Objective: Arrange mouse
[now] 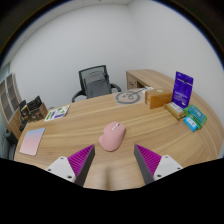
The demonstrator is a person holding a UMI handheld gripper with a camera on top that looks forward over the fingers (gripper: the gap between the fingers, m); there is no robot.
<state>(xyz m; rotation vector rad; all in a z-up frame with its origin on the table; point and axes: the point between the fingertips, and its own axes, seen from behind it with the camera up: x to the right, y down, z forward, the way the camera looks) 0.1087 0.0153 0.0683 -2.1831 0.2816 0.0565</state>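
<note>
Wooden table [70, 135] bears pink mouse [112, 135], boxes [158, 98].

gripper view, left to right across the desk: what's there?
Pink notebook → pink mouse, just ahead of the open fingers → round white disc → cardboard box → purple box → teal packs.

The mouse [112, 136] lay on the desk [75, 125] just ahead of the gripper [114, 158], whose fingers stood apart with nothing between them. A mouse mat [33, 141] lay to its left, boxes [176, 103] stood to the right, and an office chair [95, 82] stood behind the desk.
</note>
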